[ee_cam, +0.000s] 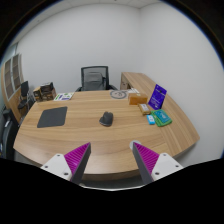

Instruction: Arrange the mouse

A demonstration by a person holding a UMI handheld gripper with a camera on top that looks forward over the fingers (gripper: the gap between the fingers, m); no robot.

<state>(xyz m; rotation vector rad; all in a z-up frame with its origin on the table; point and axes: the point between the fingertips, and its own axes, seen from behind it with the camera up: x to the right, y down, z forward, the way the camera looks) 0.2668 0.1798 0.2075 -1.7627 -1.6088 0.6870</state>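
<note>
A hand-held claw (110, 160) with purple-padded fingers hovers wide open and empty above the near edge of a curved light-wood worktop (95, 140). The small dark computer mouse (106, 119) lies well beyond the fingers, almost straight ahead, to the right of a dark rectangular mouse mat (52, 117); its long axis cannot be made out.
</note>
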